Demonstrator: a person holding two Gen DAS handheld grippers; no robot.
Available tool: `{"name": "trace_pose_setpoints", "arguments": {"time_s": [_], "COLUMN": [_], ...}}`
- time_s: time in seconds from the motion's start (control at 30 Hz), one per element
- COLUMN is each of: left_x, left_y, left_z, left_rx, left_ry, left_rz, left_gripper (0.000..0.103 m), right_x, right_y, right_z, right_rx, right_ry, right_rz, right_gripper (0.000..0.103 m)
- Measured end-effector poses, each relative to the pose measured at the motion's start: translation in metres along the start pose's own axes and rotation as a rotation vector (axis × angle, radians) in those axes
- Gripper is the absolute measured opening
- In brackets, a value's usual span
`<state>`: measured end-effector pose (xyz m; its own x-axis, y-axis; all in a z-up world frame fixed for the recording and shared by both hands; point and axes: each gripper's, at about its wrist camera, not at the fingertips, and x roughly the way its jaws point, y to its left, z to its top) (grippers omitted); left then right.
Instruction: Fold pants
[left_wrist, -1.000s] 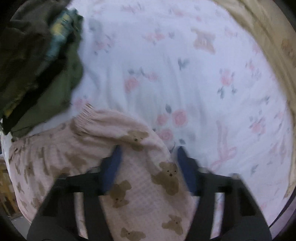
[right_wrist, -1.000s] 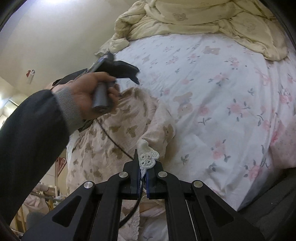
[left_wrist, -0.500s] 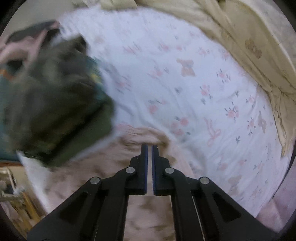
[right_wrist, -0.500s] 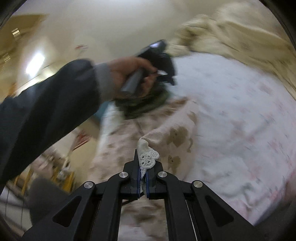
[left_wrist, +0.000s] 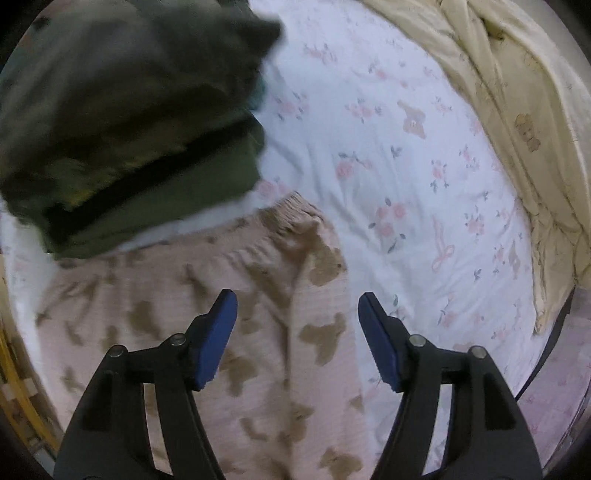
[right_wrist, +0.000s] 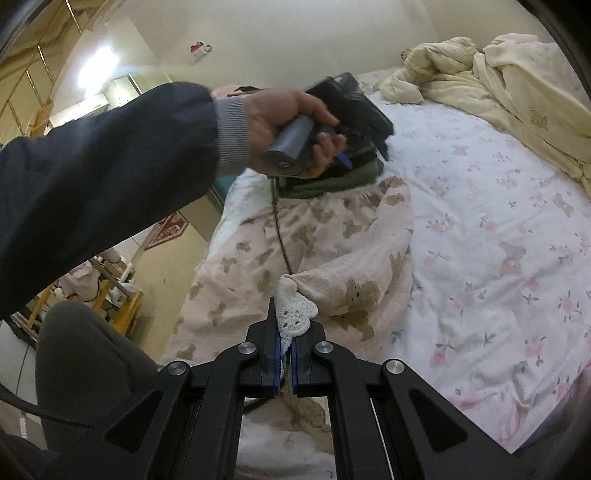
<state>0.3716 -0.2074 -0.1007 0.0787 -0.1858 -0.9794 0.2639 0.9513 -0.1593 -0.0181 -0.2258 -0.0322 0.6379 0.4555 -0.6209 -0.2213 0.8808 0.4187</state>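
Note:
Pink pants with brown bear prints lie on the floral bed sheet, their elastic waistband toward the dark clothes. My left gripper is open and empty, hovering above the pants near the waist. In the right wrist view the pants lie along the bed's left edge. My right gripper is shut on the white lace cuff of a pant leg, held folded back over the pants. The left gripper, held by a hand, shows above the waistband.
A stack of dark green folded clothes sits just beyond the waistband, also in the right wrist view. A cream duvet is bunched along the far side of the bed. The bed's edge and floor lie at left.
My left gripper was open, shut half a second ago, and is open again over the waist area. My right gripper has kept hold of the lace cuff and turned toward the waistband.

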Motion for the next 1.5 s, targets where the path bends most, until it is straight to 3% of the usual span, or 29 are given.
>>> {"name": "trace_pose_setpoints", "arguments": {"time_s": [0.13,0.2,0.27,0.3,0.4,0.6,0.73,0.87,1.03,1.17,1.43,1.5], "left_x": [0.043,0.061,0.076,0.079,0.066,-0.031,-0.088,-0.109,-0.111,-0.088,-0.017,0.001], "left_y": [-0.036,-0.052,-0.064,-0.069,-0.074,-0.045,0.011,0.067,0.150,0.195,0.229,0.229], "left_z": [0.002,0.002,-0.001,-0.004,-0.008,-0.011,-0.011,-0.016,-0.036,-0.048,-0.042,-0.042], "left_rx": [0.070,0.113,0.175,0.208,0.282,0.320,0.298,0.258,0.155,0.123,0.110,0.143], "left_ry": [0.037,0.062,0.090,0.093,0.048,-0.071,-0.128,-0.147,-0.155,-0.141,-0.075,-0.055], "left_rz": [0.045,0.059,0.097,0.138,0.169,0.152,0.173,0.214,0.230,0.274,0.275,0.318], "left_gripper": [0.062,0.047,0.005,0.003,0.000,0.000,0.000,0.000,0.000,0.000,0.000,0.003], "right_x": [0.002,0.003,0.005,0.006,0.009,0.007,0.006,0.014,0.053,0.098,0.155,0.160], "right_y": [-0.009,-0.012,-0.015,-0.015,-0.010,0.015,0.042,0.076,0.122,0.150,0.171,0.168], "right_z": [0.004,0.007,0.010,0.010,0.009,0.009,0.015,0.021,0.021,0.013,0.007,0.006], "right_rx": [0.020,0.024,0.030,0.032,0.013,-0.059,-0.096,-0.170,-0.249,-0.257,-0.281,-0.262], "right_ry": [0.010,0.014,0.022,0.026,0.037,0.028,0.044,0.074,0.169,0.276,0.360,0.371], "right_rz": [0.008,0.012,0.026,0.034,0.054,0.135,0.263,0.354,0.424,0.474,0.442,0.441], "right_gripper": [0.002,0.002,0.002,0.002,0.002,0.002,0.002,0.002,0.002,0.002,0.002,0.002]}}
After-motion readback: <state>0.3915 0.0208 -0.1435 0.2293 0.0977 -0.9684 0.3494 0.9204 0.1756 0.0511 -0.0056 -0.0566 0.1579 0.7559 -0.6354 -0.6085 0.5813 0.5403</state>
